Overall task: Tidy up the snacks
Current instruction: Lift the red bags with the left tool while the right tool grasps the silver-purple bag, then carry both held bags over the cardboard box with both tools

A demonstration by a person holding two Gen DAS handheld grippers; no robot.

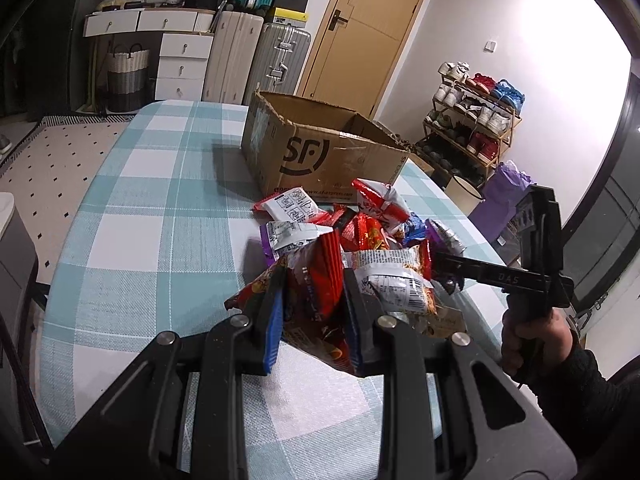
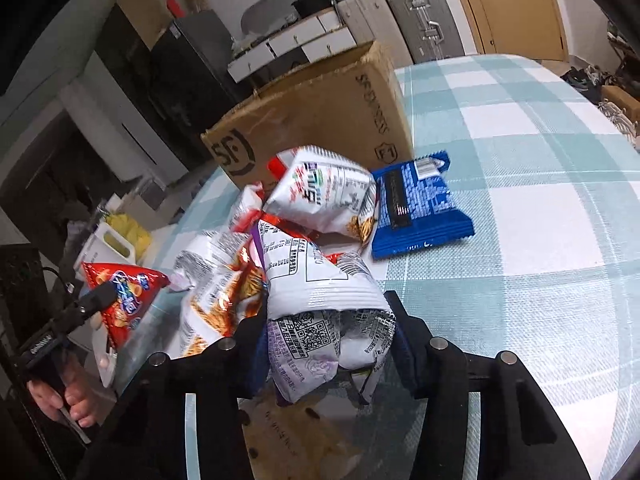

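A red snack bag (image 1: 316, 300) is being clamped by the left tongs (image 1: 314, 320), a white-purple packet (image 2: 320, 320) by the right tongs (image 2: 328, 344); "SF" is being displayed on the cardboard box (image 1: 320, 152).

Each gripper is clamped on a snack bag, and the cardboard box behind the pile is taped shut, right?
Not quite: the cardboard box is open at the top, as the left wrist view shows. The left gripper does clamp a red snack bag, and the right gripper a white one.
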